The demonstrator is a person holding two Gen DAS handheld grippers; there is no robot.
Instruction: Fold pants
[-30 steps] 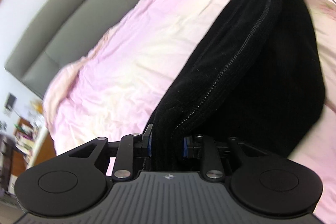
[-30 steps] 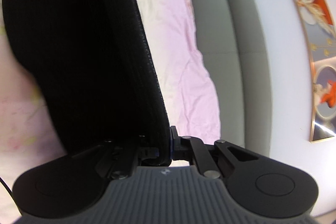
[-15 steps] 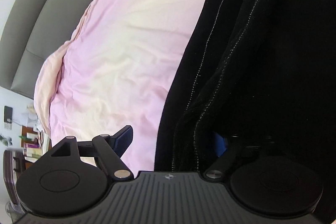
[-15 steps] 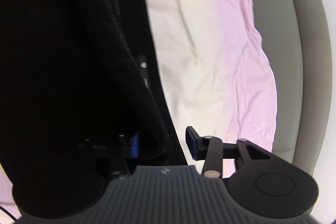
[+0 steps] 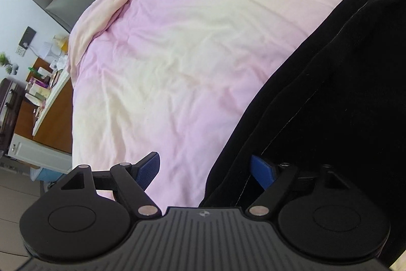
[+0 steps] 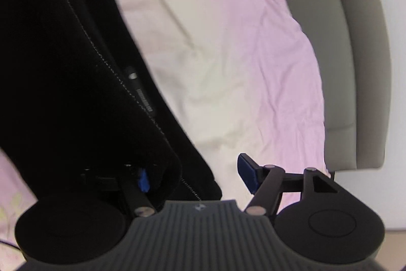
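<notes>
Lying on the pink bedspread, the black pants run along its edge; the left gripper and the right gripper each gape wide, with one blue-padded finger on the dark cloth, the other over bare bedding

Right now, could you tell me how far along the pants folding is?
Done: the pants lie on the bed with layers stacked along one edge. In hand: nothing; left gripper and right gripper are open, fabric between their fingers. Left: whether more folds are needed cannot be judged.
</notes>
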